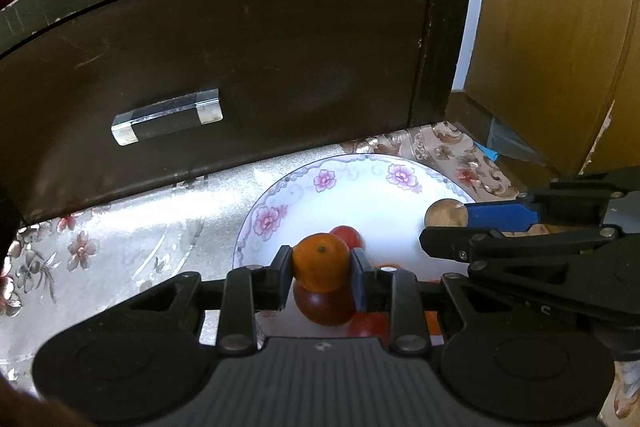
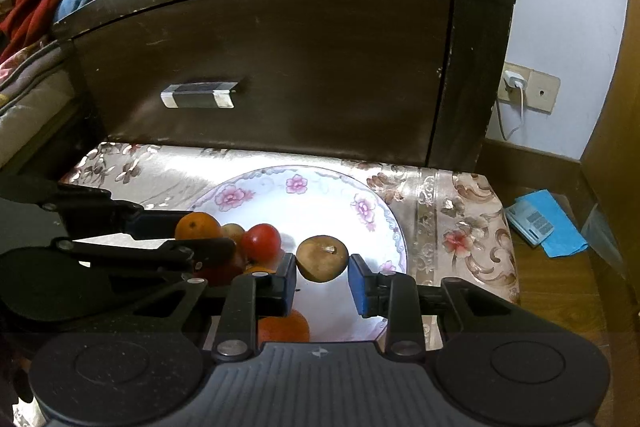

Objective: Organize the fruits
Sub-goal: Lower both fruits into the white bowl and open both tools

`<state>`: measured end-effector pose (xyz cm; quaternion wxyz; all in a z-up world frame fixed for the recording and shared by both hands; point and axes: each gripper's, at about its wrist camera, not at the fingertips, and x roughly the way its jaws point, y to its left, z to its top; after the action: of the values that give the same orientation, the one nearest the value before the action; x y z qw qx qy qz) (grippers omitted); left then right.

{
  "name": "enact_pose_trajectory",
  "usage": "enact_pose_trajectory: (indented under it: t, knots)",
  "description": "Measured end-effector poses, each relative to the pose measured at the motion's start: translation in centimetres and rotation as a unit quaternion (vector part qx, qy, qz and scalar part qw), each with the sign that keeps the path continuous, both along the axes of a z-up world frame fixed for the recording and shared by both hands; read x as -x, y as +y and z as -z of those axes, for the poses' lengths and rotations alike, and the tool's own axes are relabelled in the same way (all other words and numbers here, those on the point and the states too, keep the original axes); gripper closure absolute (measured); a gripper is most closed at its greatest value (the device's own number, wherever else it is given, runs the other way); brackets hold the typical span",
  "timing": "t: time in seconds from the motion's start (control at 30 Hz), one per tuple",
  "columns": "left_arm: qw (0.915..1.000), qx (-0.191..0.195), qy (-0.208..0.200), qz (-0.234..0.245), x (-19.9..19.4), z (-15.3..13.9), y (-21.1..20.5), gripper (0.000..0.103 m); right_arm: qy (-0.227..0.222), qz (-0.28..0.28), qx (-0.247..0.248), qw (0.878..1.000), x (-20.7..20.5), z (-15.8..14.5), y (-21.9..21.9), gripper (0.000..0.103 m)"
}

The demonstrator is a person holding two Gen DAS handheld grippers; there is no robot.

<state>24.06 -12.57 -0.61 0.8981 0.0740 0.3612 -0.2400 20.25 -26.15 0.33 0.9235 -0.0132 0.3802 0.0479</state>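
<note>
Gripping orange (image 1: 320, 261), stem up, left gripper (image 1: 321, 277); right gripper (image 2: 322, 283) clamps brown fruit (image 2: 322, 258).

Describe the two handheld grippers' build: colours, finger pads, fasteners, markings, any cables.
Both match. The left gripper and right gripper have black plastic linkage bars on silver round pivot pins, blue rectangular finger pads, and a grey ribbed body between two round black discs. A small pale star-shaped mark sits at the top centre of each ribbed body. No cables, hands or sleeves are visible.
</note>
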Motion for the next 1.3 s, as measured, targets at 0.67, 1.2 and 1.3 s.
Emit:
enact_pose_trajectory:
  t: [0.67,1.2,1.3]
  knots:
    - [0.9998,-0.018,-0.008,-0.005,1.1,-0.5,0.3,0.057,0.0,0.005,0.002,1.0,0.3,-0.2,-0.1,0.071]
    - [0.9994,-0.02,-0.018,-0.022,2.8,-1.8,0.9,0.054,-0.007,0.012,0.005,1.0,1.8,-1.2,0.2,0.066]
    - [0.9991,-0.019,-0.021,-0.03,3.3,-2.3,1.2,0.053,-0.009,0.012,0.006,1.0,2.2,-1.5,0.5,0.066]
